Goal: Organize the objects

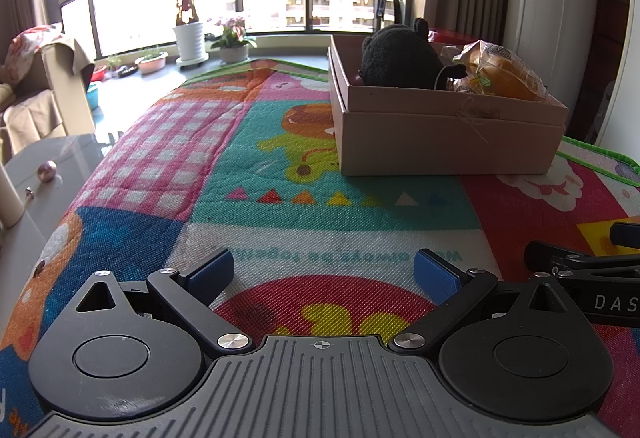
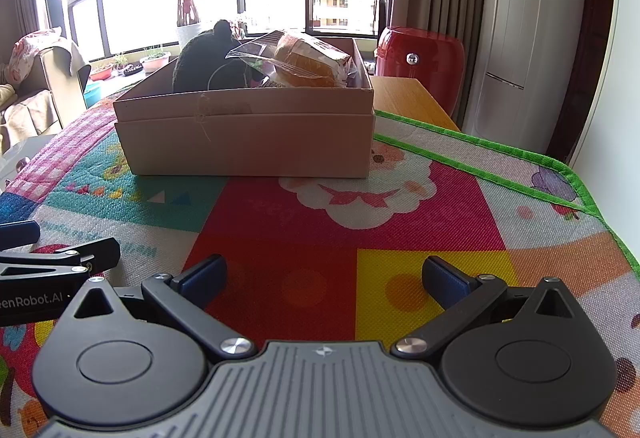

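Left claw (image 1: 324, 272): matte black linkage with ribbed blue pads is seen spread wide apart, nothing held between them; it is poised low over the mat.
Right claw (image 2: 324, 276): the same black frame and blue pads are held wide apart and empty, just beside the left claw.
Play mat (image 1: 280, 173): a woven, quilted fabric printed with bright cartoon patches and edged in green is spread over the worktop.
Cardboard box (image 1: 448, 133): a rectangular, smooth tan box with a stepped rim is set on the mat, beyond both claws, and is open on top.
Plush toy (image 1: 396, 57): a rounded, fuzzy black figure with small ears is placed inside the box.
Wrapped bread (image 1: 500, 71): an orange-brown loaf in crinkled clear plastic is lodged in the box beside the plush toy.
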`<action>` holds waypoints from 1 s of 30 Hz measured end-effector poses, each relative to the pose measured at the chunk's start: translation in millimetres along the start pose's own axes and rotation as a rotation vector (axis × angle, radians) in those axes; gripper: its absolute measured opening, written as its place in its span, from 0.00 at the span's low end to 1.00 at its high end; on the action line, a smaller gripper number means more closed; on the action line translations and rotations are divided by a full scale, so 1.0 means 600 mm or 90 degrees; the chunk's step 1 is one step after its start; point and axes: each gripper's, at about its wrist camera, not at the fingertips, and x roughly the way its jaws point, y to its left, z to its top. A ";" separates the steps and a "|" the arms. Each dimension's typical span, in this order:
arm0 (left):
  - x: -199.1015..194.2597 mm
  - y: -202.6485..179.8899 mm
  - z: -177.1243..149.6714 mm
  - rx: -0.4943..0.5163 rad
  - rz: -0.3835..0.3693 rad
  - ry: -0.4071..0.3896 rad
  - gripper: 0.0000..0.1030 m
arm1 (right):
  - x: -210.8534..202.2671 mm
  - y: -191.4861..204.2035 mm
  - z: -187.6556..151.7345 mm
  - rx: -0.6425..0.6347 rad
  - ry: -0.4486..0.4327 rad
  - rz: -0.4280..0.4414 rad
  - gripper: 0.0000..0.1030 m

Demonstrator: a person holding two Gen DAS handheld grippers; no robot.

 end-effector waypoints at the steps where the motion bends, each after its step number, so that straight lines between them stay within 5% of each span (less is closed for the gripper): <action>1: 0.000 0.000 0.000 0.000 0.000 0.000 0.98 | 0.000 0.000 0.000 0.000 0.000 0.000 1.00; 30: 0.000 0.000 0.000 0.000 0.000 0.000 0.98 | 0.004 0.002 0.004 0.002 0.000 -0.004 1.00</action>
